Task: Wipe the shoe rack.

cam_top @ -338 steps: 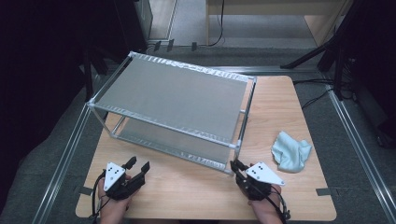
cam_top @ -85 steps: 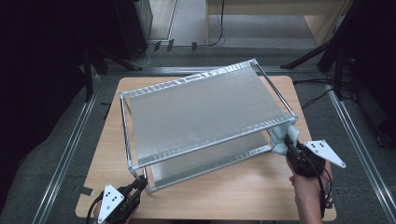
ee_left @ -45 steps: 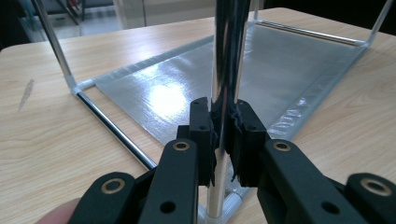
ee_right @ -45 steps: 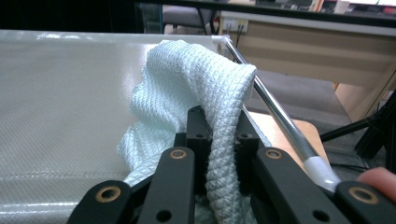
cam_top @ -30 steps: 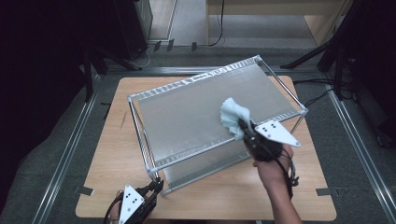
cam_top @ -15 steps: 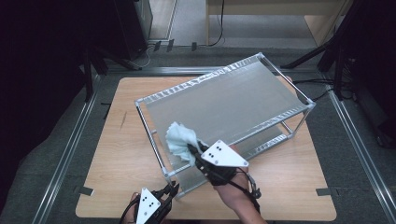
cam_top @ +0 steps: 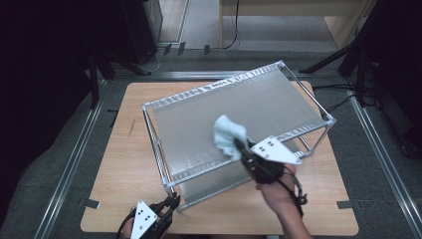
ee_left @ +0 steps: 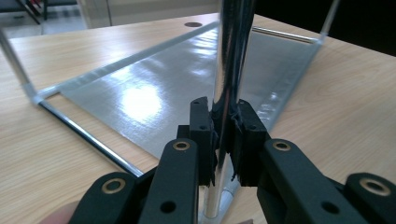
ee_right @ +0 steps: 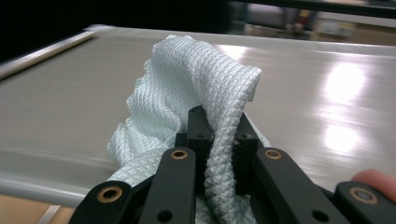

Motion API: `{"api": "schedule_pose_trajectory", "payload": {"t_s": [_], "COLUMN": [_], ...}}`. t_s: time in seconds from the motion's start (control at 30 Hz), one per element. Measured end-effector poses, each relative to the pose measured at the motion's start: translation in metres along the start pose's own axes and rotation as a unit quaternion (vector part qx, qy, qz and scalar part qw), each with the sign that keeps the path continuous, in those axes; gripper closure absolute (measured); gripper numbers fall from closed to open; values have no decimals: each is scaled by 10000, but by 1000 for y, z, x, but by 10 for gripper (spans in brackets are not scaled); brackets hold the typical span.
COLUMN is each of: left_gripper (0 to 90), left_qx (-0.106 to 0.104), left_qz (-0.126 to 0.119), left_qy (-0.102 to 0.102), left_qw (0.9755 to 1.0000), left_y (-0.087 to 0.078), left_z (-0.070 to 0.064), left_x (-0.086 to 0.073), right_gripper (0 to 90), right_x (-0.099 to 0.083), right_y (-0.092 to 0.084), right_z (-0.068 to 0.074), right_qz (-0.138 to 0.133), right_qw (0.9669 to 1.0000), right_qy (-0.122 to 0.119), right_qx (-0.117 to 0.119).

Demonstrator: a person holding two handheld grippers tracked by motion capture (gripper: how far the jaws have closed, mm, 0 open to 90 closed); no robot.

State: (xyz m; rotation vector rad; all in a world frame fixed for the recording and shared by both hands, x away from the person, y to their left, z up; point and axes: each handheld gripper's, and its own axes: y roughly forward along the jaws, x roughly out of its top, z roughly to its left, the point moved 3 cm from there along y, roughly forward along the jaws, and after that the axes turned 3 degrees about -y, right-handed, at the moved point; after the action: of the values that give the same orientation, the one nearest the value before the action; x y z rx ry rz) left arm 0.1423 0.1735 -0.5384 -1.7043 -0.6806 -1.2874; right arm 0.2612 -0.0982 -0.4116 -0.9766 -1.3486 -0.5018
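A two-tier metal shelf rack point(cam_top: 249, 107) stands askew on the wooden table point(cam_top: 124, 159). My left gripper point(cam_top: 171, 201) is shut on the rack's near corner post point(ee_left: 229, 70), low by the table's front edge. In the left gripper view the chrome post rises between the two pads point(ee_left: 201, 126). My right gripper point(cam_top: 238, 145) is shut on a pale blue-white waffle cloth point(cam_top: 226, 134) and holds it against the rack's top shelf point(ee_right: 303, 84). The cloth point(ee_right: 201, 84) bunches over and around the jaws.
The rack's lower shelf point(ee_left: 140, 98) lies just above the tabletop. Aluminium rails point(cam_top: 74, 159) run along the table's left and right sides. Dark stands and cables point(cam_top: 343, 94) sit beyond the far right corner. Bare wood lies left of the rack.
The right gripper with the cloth has swept across the top shelf, from the right side toward the near left, then back toward the middle. The rack has shifted slightly; the left gripper kept its hold.
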Motion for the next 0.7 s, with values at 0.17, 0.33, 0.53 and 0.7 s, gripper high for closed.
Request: {"api": "schedule_pose_trajectory", "payload": {"t_s": [0.17, 0.33, 0.53, 0.7], "left_gripper": [811, 809, 810, 808], "left_qx": [238, 306, 285, 273], "left_qz": [-27, -43, -63, -60], "left_qy": [-155, -195, -191, -240], "left_qw": [9996, 9993, 9994, 9993], "left_y": [-6, -10, -9, -9], "left_z": [20, 30, 30, 30], "left_x": [0, -1, -2, -2], "right_gripper": [817, 811, 826, 830], "right_x": [-5, -12, -23, -21], "right_y": [-13, -39, -46, -37], "right_z": [-49, -106, -122, -104], "right_qz": [6, -102, -53, -44], "right_qw": [9973, 9860, 9816, 9858], "right_qy": [395, 948, 844, 736], "right_qx": [-619, -1368, -1711, -1509]}}
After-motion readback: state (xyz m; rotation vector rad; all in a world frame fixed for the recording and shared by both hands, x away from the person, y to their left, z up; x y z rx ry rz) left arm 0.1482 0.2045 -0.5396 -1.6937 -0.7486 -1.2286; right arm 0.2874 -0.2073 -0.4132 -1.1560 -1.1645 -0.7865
